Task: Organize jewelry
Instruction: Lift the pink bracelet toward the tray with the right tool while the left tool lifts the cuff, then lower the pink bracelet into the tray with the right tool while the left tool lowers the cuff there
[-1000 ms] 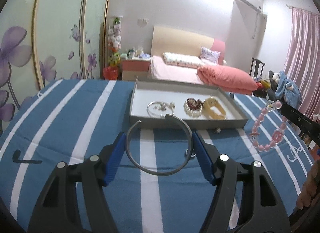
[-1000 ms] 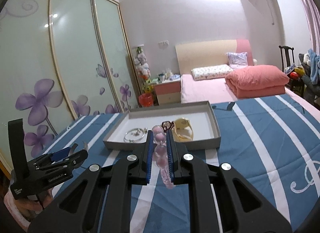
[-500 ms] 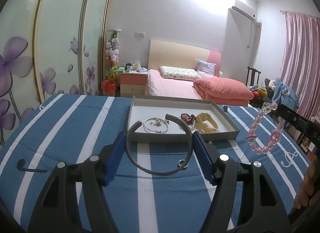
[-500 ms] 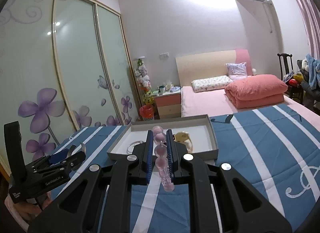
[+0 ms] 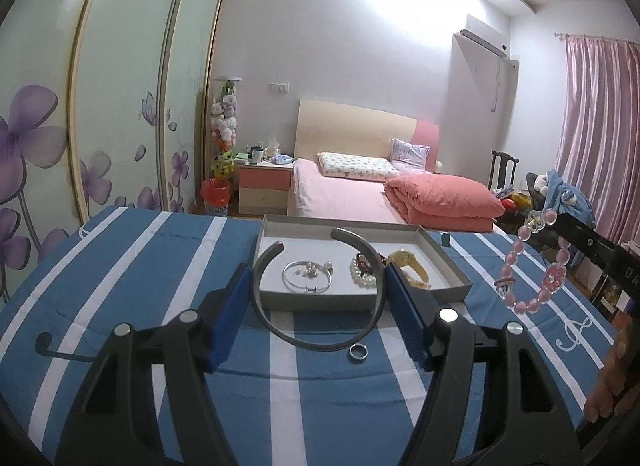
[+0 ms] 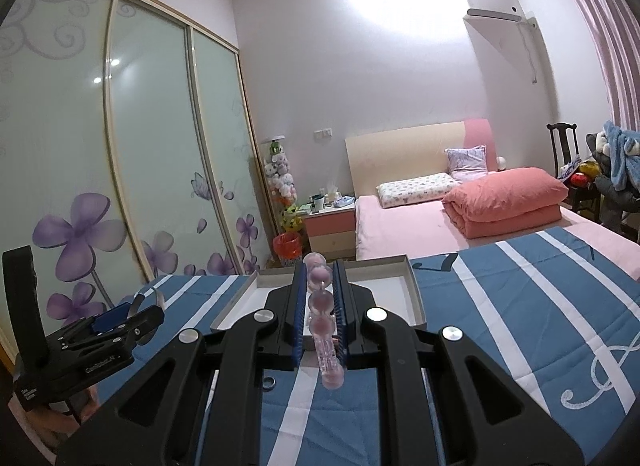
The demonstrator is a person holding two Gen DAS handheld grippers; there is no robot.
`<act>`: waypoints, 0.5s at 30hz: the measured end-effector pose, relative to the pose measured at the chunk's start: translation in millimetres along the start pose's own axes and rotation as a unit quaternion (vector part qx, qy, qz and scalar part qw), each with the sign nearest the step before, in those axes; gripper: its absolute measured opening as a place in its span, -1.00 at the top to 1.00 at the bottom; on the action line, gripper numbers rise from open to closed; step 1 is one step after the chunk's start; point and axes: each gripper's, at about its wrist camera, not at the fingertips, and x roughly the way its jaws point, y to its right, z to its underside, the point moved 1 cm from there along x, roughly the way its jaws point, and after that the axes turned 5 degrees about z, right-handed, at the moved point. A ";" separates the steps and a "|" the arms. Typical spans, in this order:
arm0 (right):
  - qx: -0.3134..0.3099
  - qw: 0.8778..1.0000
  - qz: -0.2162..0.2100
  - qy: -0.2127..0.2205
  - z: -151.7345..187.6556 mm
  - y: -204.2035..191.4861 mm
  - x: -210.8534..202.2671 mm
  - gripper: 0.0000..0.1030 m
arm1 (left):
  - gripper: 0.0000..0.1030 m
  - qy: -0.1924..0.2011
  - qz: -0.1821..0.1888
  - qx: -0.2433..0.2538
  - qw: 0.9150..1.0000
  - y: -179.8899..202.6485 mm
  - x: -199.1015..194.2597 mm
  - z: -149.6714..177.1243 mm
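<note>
Now the left tool [image 5: 319, 302] grips an open silver bangle [image 5: 316, 290] across its width, its blue pads [image 5: 232, 316] pressed against the bangle's two outer sides; the gap in the ring faces away from the camera, and the bangle hangs above the striped blue bench [image 5: 120, 274] just in front of the near wall of the grey tray [image 5: 448, 266]. The tray sits toward the far edge of the bench, about midway along it. Inside it lie a thin silver charm bracelet [image 5: 307, 276], a pearl-and-dark-red piece [image 5: 363, 270] beside that, and a yellow band [image 5: 408, 268] nearest the tray's right wall. A small silver ring [image 5: 357, 351] lies on the bench on the near side of the tray, below the bangle's lower right curve.

The right tool [image 6: 320, 294] is closed narrowly on a pink bead bracelet [image 6: 322, 330], which shows edge-on between its blue pads [image 6: 298, 306] and droops below them. From the left wrist view the same bracelet [image 5: 532, 266] hangs as a loop off the right tool's tip above the right side of the bench, a flower-shaped charm on its lower right. From the right wrist view, the tray [image 6: 414, 294] is mostly hidden behind the tool, and the left tool [image 6: 136, 312] sits at the bench's left edge with the bangle's rim just showing.
</note>
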 end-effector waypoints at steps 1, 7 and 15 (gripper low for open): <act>0.000 1.000 0.001 0.002 -1.4 0.5 1.8 0.73 | -0.28 0.002 -0.001 0.001 1.000 0.5 1.0 -1.3; -0.004 1.000 0.001 0.008 -7.8 -0.3 11.8 0.73 | -0.28 0.013 -0.006 0.010 1.000 5.7 12.5 -10.3; -0.012 1.000 -0.002 0.010 -15.3 -6.7 30.0 0.73 | -0.28 0.011 -0.008 0.018 1.000 7.7 40.5 -20.1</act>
